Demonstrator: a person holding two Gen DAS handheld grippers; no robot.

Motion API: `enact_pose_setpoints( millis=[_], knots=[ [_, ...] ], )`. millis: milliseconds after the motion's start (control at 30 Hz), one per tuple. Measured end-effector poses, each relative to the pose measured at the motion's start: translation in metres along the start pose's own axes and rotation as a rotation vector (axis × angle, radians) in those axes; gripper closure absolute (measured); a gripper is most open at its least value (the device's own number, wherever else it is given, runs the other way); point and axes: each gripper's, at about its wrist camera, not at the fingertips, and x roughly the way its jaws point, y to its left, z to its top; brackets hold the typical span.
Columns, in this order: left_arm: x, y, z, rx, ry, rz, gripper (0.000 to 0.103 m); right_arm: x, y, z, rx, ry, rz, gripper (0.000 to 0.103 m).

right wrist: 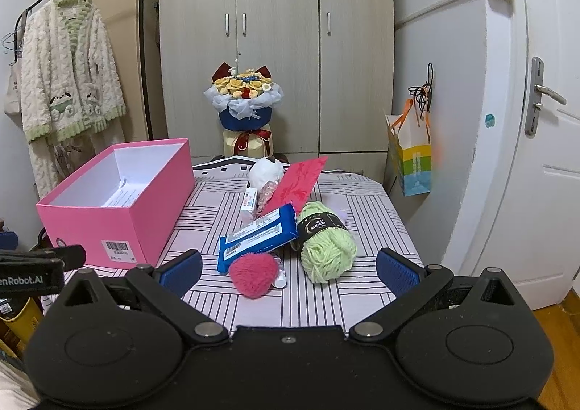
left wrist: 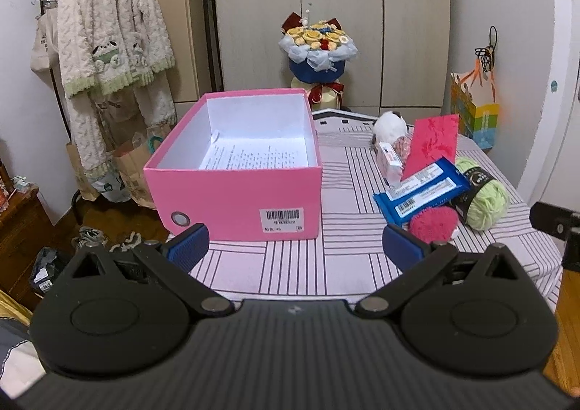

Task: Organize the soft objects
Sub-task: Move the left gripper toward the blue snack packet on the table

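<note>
- The left hand-held gripper (left wrist: 295, 247) is spread wide and holds nothing.
- The right hand-held gripper (right wrist: 289, 270) is spread wide too, with nothing in it.
- A pink box (left wrist: 235, 171) sits open on the striped desk (left wrist: 348, 192).
- The fuzzy red heart (right wrist: 253, 274) lies beside the green yarn (right wrist: 324, 245).
- A white plush toy (right wrist: 266, 171) sits farther back.

Pink box (left wrist: 232, 192); light-green yarn (right wrist: 328, 247); pink knitted heart (right wrist: 253, 274); striped tablecloth (right wrist: 224, 203).
</note>
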Motion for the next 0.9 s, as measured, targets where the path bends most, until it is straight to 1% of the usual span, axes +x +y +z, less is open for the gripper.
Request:
enact_pose_setpoints(
  millis=[267,500,900],
  knots=[
    [-0.0006,-0.0009,-0.0059,0.007,0.012,-0.029,0.000,-0.0065,0.0017,-0.0027,-0.019,-0.021,0.002,0.000],
    [-0.0007,-0.0040,-0.0095,0.023,0.023,-0.054,0.000,-0.0077,0.0005,-0.0038,-0.021,-0.019,0.001,0.000],
    [0.0006,-0.0065,-0.0103,0.032,0.036,-0.065,0.000,-0.0078,-0.0047,-0.0076,-0.015,-0.010,0.006,0.000]
  ],
)
